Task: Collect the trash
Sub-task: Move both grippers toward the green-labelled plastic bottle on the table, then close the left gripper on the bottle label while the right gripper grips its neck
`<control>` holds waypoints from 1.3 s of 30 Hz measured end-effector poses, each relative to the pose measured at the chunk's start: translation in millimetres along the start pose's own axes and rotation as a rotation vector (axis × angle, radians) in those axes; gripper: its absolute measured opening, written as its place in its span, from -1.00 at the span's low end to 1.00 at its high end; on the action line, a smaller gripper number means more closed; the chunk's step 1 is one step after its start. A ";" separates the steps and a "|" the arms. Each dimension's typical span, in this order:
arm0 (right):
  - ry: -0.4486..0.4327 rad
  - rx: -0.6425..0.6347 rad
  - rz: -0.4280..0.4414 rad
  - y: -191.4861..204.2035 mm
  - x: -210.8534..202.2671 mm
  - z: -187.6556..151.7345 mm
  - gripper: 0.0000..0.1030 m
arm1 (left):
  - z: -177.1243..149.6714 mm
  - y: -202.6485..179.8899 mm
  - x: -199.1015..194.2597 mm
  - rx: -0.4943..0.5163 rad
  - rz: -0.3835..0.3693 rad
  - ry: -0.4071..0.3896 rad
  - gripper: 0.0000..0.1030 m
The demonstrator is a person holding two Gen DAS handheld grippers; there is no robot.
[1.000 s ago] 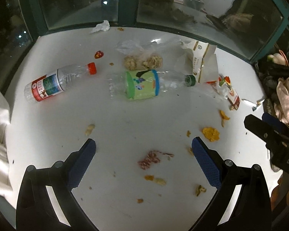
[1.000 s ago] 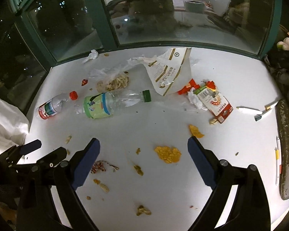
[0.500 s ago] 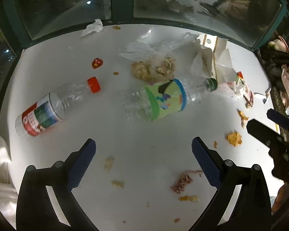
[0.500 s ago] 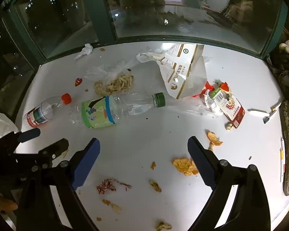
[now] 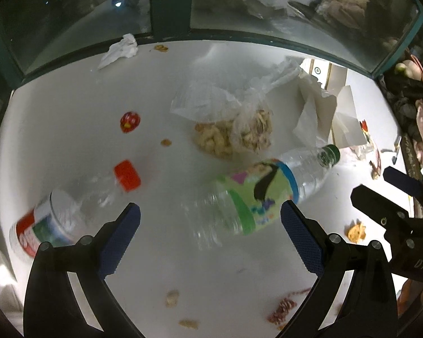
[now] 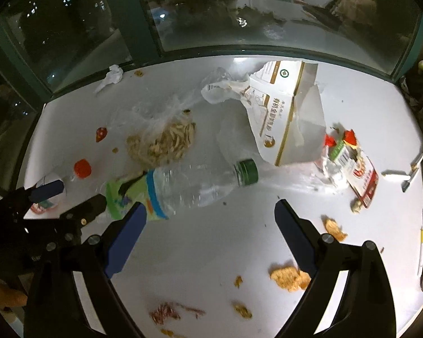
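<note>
I am holding the left gripper (image 5: 210,236) wide open, empty, between the red-capped bottle (image 5: 62,211) and the green-labelled bottle (image 5: 256,194) lying on the white table (image 5: 56,118); the right gripper (image 6: 210,236) is gaping empty nearby, probably for the latter

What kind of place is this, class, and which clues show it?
Probably a home window ledge or bay window at night: a white sill against dark window panes, littered with a plastic bottle and food scraps.
</note>
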State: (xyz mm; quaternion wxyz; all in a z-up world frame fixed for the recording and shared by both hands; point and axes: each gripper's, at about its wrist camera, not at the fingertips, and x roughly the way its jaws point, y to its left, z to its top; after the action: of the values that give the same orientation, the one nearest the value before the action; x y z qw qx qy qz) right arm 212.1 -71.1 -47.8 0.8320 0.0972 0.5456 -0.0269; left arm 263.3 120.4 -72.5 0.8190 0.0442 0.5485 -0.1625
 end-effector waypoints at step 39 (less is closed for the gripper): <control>0.218 0.353 0.099 -21.7 92.7 17.3 0.73 | 7.4 -48.0 49.4 0.337 -0.219 0.135 0.87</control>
State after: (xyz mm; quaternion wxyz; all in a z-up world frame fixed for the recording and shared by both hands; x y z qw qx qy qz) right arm 261.8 -90.0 -128.6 0.7386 0.2705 0.6135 -0.0703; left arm 271.8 62.5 -109.7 0.7388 0.1316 0.5687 -0.3369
